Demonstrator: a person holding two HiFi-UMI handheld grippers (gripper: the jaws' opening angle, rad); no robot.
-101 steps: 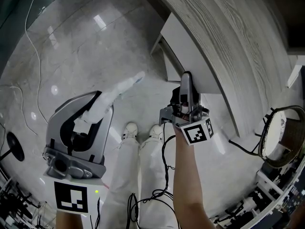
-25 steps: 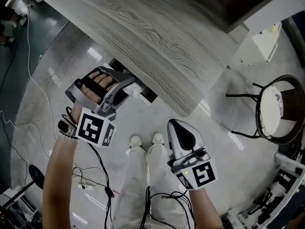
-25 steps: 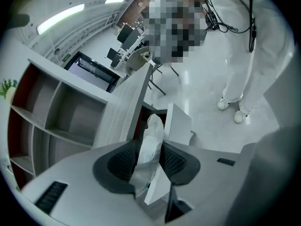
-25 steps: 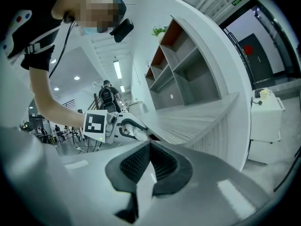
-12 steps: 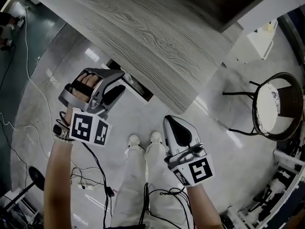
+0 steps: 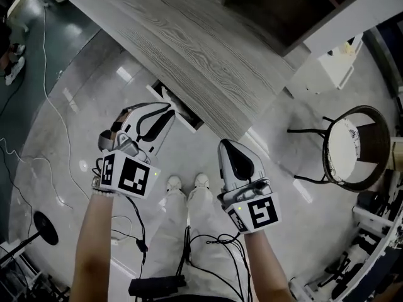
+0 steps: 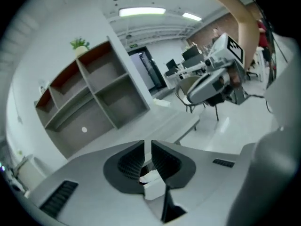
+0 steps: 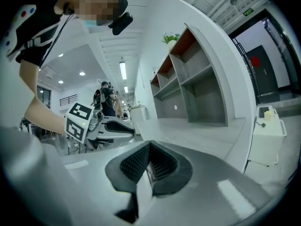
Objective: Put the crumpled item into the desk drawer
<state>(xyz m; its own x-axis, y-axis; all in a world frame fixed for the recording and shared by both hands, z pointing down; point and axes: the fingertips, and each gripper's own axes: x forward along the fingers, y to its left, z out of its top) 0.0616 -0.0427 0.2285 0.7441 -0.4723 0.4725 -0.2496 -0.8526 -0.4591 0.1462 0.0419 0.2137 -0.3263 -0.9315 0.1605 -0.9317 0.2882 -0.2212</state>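
Both grippers have backed off and come up since the earlier shots. Four seconds back the left gripper [image 6: 165, 113] was carrying a long white crumpled wad down low while the right gripper [image 6: 228, 146] was up at the drawer [image 6: 182, 118] front. A second ago the left one was tucked right in at the drawer under the edge of the desk [image 6: 189, 43]. Now the left one hangs just on the near side of the drawer, clear of it. Its jaws have just been closing down to a narrow slit with nothing between them, only desk showing through the gap in the left gripper view. The right one sits off to the right above the person's legs [image 6: 179, 231], jaws pressed together and empty, so it looks parked out of the way. Best guess is the crumpled item is already dropped in the drawer, which would explain the empty, pulled-back left hand. The drawer sticks out from under the near left side of the grey wood-grain desk and isn't pushed in yet, with a dark slot open on top. As for how the item looks, honestly can't say: the slot is too dark and small to pick it out, and no view shows it anywhere else.
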